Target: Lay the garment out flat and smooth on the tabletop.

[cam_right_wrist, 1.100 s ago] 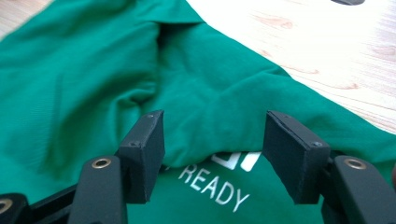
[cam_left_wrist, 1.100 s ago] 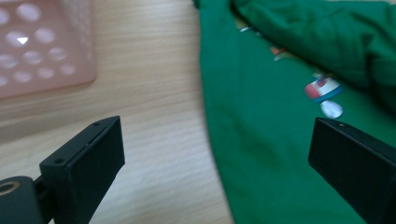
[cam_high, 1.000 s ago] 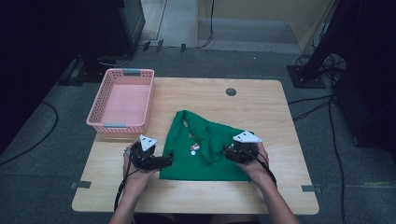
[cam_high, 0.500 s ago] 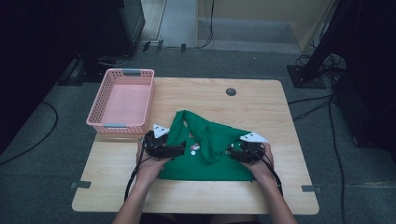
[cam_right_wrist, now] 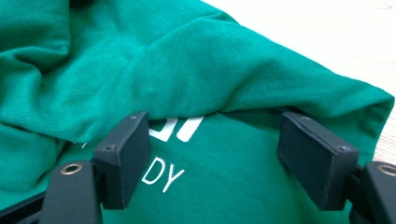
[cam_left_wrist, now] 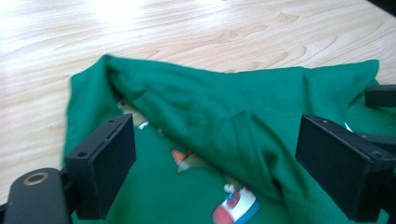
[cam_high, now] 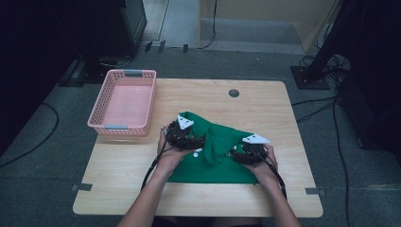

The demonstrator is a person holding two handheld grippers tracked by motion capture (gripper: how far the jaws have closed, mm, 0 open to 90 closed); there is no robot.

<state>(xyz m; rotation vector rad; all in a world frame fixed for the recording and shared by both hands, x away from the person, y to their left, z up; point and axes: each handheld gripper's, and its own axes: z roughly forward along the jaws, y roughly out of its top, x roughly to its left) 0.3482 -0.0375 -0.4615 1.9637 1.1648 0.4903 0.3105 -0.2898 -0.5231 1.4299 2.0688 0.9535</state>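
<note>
In the left gripper view, the left gripper has its jaws spread wide, one black pad at the lower left of the frame and the other at the lower right. They have just been closing a little, yet neither pad presses on anything. Between them lies the green shirt: a thick fold of it runs from the upper left down toward the right-hand pad, and flat cloth with a small coloured print sits in the lower middle, below the fold.

In the right gripper view, the right gripper also has its jaws apart, pads at the lower left and lower right, nothing clamped. A folded-over layer of the shirt crosses the frame just above the pads, and the flat layer under it, with white lettering, lies in the gap between them.

In the high view, the left gripper sits just left of centre on the shirt's left part, and the right gripper sits to the right of centre on its right part, a bunched ridge of cloth standing between them. The shirt lies in the lower middle of the wooden table. A pink basket stands at the table's upper left, near the shirt but apart from it. A dark round hole shows near the table's upper edge.
</note>
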